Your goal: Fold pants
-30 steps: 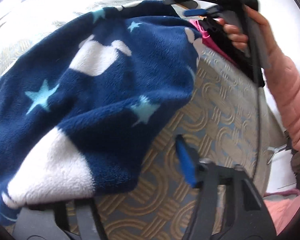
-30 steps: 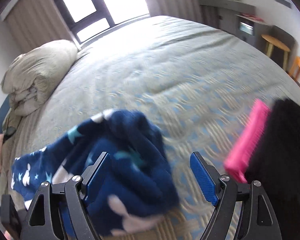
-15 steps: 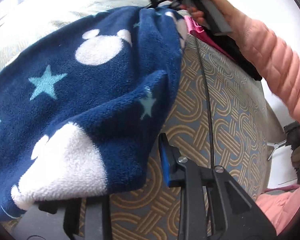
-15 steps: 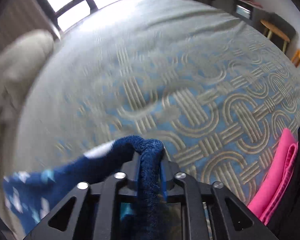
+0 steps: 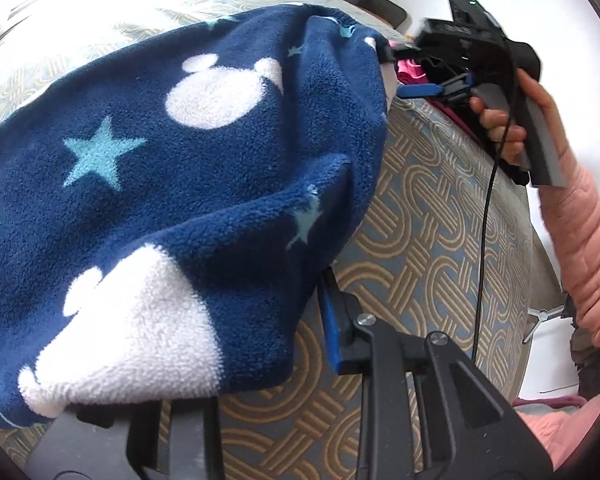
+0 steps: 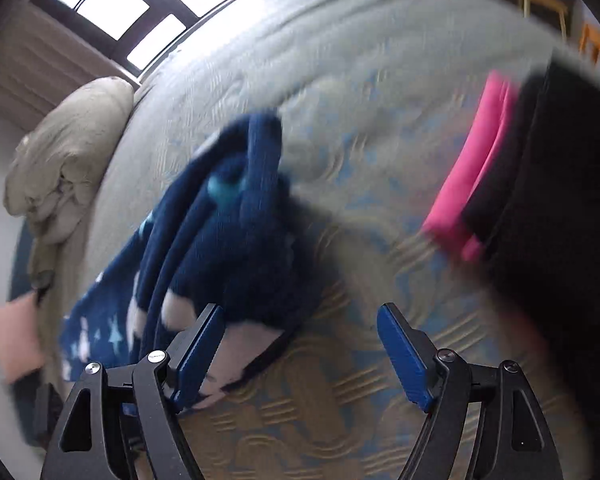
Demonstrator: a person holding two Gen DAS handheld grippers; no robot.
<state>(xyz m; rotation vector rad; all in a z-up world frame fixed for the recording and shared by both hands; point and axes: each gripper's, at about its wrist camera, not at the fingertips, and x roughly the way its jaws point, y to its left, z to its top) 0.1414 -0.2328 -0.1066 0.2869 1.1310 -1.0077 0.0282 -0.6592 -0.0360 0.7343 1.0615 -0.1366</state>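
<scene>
Spread across the left and centre of the left wrist view: blue fleece pants (image 5: 220,168) with stars and white mouse heads, draped over the left gripper (image 5: 260,344) and hiding one finger, so cannot tell how tightly closed or whether truly clamped on the cloth. Upper right of that view: right gripper (image 5: 416,76) in a hand (image 5: 500,120), just beside the far edge of the pants. In its own blurred view, right gripper (image 6: 300,344) spread wide with nothing between the pads, pants (image 6: 236,216) bunched left of centre on the bed (image 6: 360,80). To fold well, probably: take the far edge with the right gripper near a corner, pinch both layers, pull taut against the left side, lay flat and line up edges before creasing; keep the trailing cable (image 5: 486,240) off the cloth. Soft, thick fleece, likely to slip or bunch. Underneath, a quilted bed cover with looping gold and blue pattern. At right, a pink cloth (image 6: 472,168) and a black cloth (image 6: 560,200); at left, a rumpled beige duvet (image 6: 68,152); upper left, a bright window (image 6: 112,4).
</scene>
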